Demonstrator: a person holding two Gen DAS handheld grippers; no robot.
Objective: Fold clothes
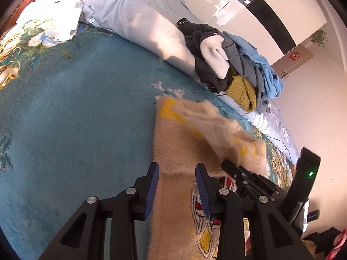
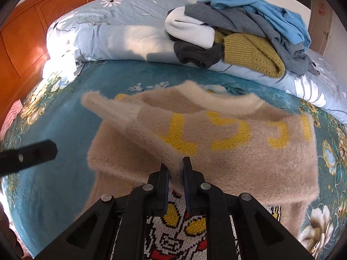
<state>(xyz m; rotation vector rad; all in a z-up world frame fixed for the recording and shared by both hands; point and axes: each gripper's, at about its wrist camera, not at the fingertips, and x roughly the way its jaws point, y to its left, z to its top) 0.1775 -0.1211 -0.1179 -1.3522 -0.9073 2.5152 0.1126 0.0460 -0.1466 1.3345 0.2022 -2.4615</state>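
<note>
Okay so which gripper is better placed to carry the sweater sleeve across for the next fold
Right. The right gripper is already pinched on the beige sweater at its sleeve, lifting it over the body. The left gripper hangs open above the sweater's edge, holding nothing.

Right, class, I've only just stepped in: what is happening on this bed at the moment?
A person is folding a beige sweater on the teal bedspread. The right tongs are shut on its sleeve, carrying it across the body. The left tongs hover open over the sweater's edge. A pile of unfolded clothes waits behind.
</note>
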